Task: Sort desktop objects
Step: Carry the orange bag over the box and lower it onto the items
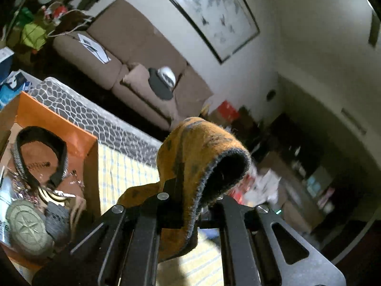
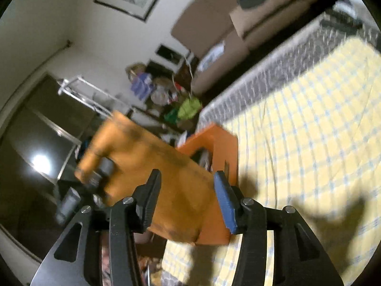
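Observation:
An orange cloth (image 1: 202,147) with dark spots and a dark grey lining is folded over the tip of my left gripper (image 1: 188,197), which is shut on it above the yellow checked tablecloth (image 1: 123,174). In the right wrist view the same orange cloth (image 2: 166,181) hangs blurred just ahead, with the left gripper (image 2: 95,178) holding its left end. My right gripper (image 2: 188,193) stands open. The cloth shows between its black finger (image 2: 150,195) and blue pad (image 2: 225,202), and neither presses on it.
An orange box (image 1: 59,128) stands at the table's left, with a black headband (image 1: 57,157), a round green star-embossed disc (image 1: 28,228) and foil bits inside. The orange box (image 2: 214,138) is behind the cloth. A brown sofa (image 1: 133,54) lies beyond the table edge.

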Action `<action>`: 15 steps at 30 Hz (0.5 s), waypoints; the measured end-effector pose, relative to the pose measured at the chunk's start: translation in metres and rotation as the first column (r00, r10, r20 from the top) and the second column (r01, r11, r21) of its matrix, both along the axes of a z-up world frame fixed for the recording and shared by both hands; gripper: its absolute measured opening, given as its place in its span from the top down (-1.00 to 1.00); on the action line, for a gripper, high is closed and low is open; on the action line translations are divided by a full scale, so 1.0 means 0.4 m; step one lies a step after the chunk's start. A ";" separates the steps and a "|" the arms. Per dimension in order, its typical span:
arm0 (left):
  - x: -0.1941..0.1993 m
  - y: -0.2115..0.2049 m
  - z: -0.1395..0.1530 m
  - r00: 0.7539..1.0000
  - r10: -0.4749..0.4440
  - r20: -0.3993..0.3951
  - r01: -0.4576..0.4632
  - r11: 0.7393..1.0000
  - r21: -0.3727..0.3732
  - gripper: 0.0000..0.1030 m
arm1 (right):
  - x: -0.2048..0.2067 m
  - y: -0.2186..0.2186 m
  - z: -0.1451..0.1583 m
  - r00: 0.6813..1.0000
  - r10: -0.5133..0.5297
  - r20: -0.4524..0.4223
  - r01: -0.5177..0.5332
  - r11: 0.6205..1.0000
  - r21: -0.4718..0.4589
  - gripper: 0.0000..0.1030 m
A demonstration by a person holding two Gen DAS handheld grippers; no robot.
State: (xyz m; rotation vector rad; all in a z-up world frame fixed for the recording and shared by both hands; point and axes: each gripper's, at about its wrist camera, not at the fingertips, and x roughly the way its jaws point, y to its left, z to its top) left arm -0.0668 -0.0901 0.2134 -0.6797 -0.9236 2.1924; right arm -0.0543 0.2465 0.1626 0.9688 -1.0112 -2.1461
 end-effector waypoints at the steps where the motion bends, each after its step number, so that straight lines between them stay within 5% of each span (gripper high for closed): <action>1: -0.002 -0.028 0.004 1.000 0.014 -0.004 -0.013 1.000 0.025 0.89 | -0.008 -0.026 -0.021 0.999 0.025 0.022 -0.025 1.000 0.002 0.06; 9: -0.025 -0.159 0.008 0.996 0.084 -0.012 -0.081 0.986 0.146 0.89 | -0.036 -0.204 -0.118 0.978 0.185 0.101 -0.170 0.975 -0.140 0.02; 15: -0.052 -0.235 0.026 0.988 0.154 -0.017 -0.151 0.981 0.124 0.89 | -0.058 -0.310 -0.102 0.973 0.205 0.103 -0.200 0.978 -0.054 0.00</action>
